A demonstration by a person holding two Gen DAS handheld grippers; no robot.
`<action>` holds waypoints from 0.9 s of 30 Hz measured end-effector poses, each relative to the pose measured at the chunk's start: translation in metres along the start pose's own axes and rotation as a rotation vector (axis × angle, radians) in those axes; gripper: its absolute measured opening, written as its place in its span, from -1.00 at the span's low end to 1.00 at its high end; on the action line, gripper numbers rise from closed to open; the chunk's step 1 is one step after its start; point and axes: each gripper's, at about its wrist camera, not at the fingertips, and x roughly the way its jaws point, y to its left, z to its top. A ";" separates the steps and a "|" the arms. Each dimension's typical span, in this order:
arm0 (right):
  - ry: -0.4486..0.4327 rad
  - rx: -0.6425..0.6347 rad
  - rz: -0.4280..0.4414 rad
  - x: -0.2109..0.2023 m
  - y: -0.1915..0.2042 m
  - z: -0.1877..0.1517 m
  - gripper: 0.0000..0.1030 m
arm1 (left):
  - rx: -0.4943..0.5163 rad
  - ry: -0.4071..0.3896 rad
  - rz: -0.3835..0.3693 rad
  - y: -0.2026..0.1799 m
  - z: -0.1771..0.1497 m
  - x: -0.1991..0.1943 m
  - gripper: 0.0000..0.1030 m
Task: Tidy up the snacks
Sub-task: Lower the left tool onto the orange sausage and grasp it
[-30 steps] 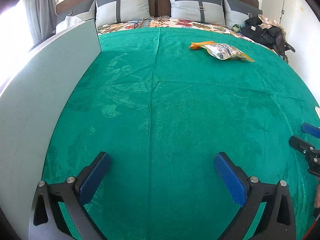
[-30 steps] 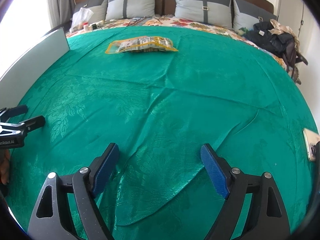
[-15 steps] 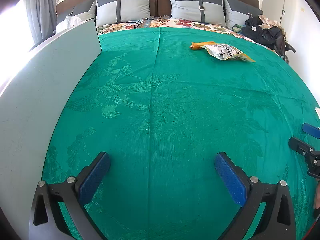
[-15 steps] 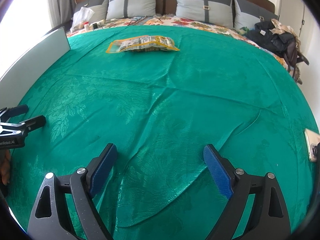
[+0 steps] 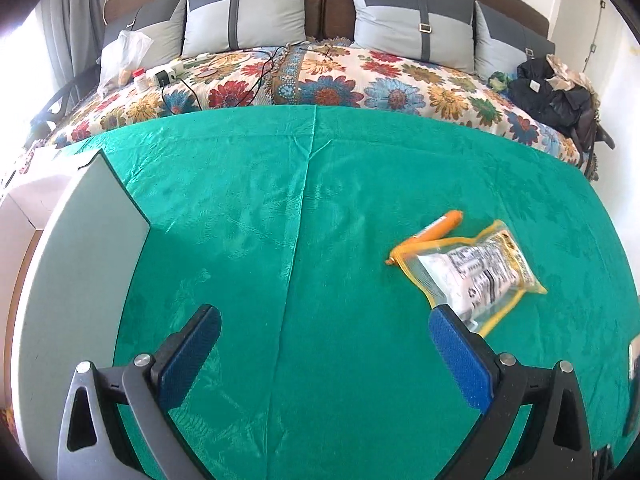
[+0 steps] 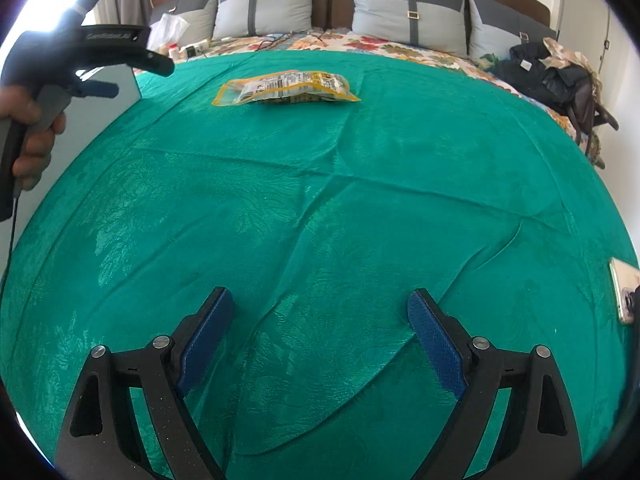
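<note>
Snack packet (image 5: pixel 474 276), yellow-edged, lies flat on the green bedspread (image 5: pixel 280 240) at two o'clock just beyond the left gripper (image 5: pixel 324 344), whose jaws are spread and empty, an orange tube (image 5: pixel 440 226) touching its far edge, while the right gripper (image 6: pixel 320 328) is spread and empty.

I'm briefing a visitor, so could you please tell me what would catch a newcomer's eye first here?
The bright green bedspread fills both views. On it lies a yellow-edged snack packet with an orange sausage stick tucked behind, just beyond the left gripper and its open blue fingers. Grey pillows line the headboard.
</note>
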 end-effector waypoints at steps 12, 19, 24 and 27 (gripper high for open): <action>0.000 0.000 0.000 0.000 0.000 0.000 0.78 | 0.065 0.083 -0.467 -0.090 -0.024 0.019 0.79; -0.001 0.000 0.000 0.000 0.000 0.000 0.78 | 0.112 0.022 -0.422 -0.080 0.011 -0.003 0.79; -0.001 0.000 0.001 0.000 0.000 0.000 0.78 | 0.098 0.005 -0.197 -0.057 0.061 0.028 0.76; -0.001 0.000 0.001 0.000 0.000 0.000 0.78 | 0.230 0.068 -0.099 -0.073 0.065 0.057 0.52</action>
